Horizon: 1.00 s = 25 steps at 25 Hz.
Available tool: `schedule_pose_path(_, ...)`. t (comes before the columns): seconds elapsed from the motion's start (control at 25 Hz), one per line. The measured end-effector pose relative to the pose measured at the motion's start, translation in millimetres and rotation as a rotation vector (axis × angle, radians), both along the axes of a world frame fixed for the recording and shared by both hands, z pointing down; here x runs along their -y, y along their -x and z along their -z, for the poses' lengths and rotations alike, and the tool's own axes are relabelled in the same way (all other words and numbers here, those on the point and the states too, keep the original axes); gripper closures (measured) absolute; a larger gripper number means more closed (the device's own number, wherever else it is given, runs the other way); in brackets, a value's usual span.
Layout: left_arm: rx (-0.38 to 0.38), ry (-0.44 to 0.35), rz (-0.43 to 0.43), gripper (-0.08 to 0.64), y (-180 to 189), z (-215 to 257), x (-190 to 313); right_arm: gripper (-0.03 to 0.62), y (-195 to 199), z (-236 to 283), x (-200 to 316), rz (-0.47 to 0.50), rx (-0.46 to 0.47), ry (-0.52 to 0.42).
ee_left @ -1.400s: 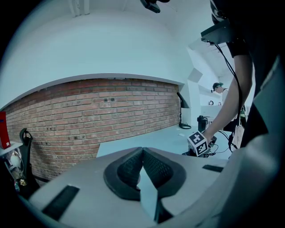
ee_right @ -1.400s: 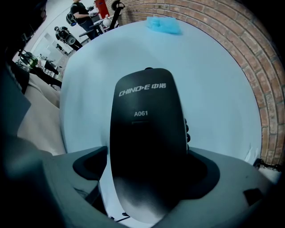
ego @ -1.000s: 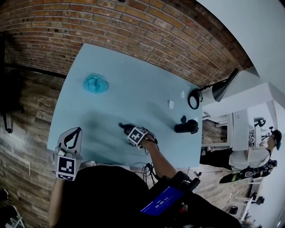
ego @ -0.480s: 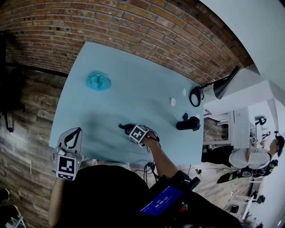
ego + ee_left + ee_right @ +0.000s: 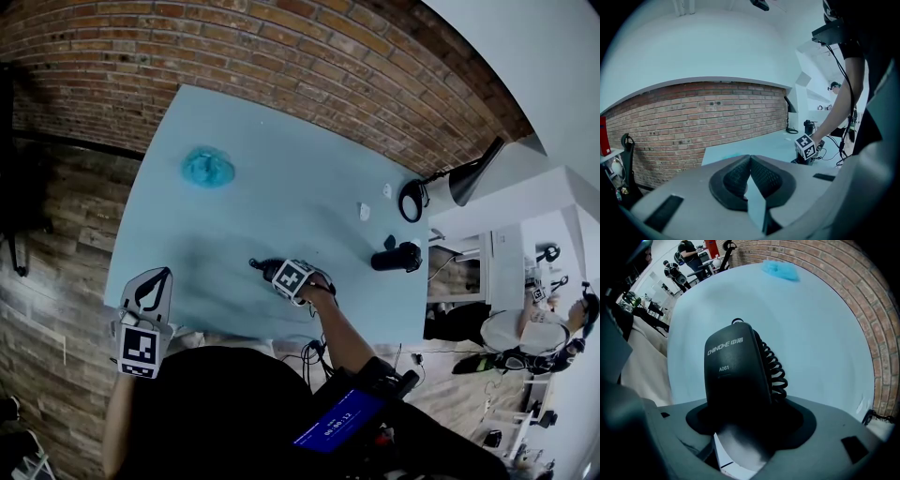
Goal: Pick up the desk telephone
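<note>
The black desk telephone with its coiled cord lies near the front edge of the light blue table. My right gripper points straight down onto it. In the right gripper view the telephone fills the gap between the right gripper's jaws, which have just been closing, and their pads press its sides. My left gripper hangs off the table's front left corner, away from the telephone. Its pads meet at the tip with nothing between them.
A crumpled blue cloth lies at the far left of the table. A black bottle lies at the right edge, with a black desk lamp and two small white bits behind it. A brick wall backs the table.
</note>
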<state>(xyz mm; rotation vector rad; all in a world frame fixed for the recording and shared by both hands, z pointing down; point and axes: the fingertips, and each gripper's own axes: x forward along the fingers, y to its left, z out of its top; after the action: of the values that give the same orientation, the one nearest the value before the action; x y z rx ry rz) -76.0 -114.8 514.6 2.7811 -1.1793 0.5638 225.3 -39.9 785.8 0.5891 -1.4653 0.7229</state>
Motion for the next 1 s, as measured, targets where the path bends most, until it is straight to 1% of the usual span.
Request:
schedule_pose_path(0.16,-0.001,0.004,0.003,0.541,0.6,-0.3,-0.7,0.266,-1.9,1.6,-3.6,-0.003,-0.013,0.009)
schedule_pose_path(0.32,-0.004,0.001,0.003,0.541,1.0,0.4,-0.1,0.295,-1.2,2.4,-7.5,-0.007,-0.014,0.009)
schedule_pose_path(0.44,-0.006,0.002,0.001,0.541,0.6,0.7,-0.4,0.296,-4.5,-4.0,-3.8,-0.005,-0.011,-0.01)
schedule_pose_path(0.64,-0.002,-0.002,0.001,0.541,3.7,-0.5,-2.8,0.298,-0.1,3.3,-6.1,-0.013,0.002,-0.006)
schedule_pose_path(0.76,0.0,0.0,0.006,0.541,6.7,-1.2,-3.1,0.298,-2.6,-1.0,-4.3,-0.015,0.005,-0.031)
schedule_pose_path(0.84,-0.002,0.0,0.006,0.541,7.0,-1.3,-3.3,0.298,-5.7,-2.4,-4.5,-0.032,0.003,-0.045)
schedule_pose_path(1.0,-0.006,-0.003,0.008,0.541,7.9,-0.5,-5.1,0.301,-11.1,4.1,-7.0,-0.116,0.011,-0.079)
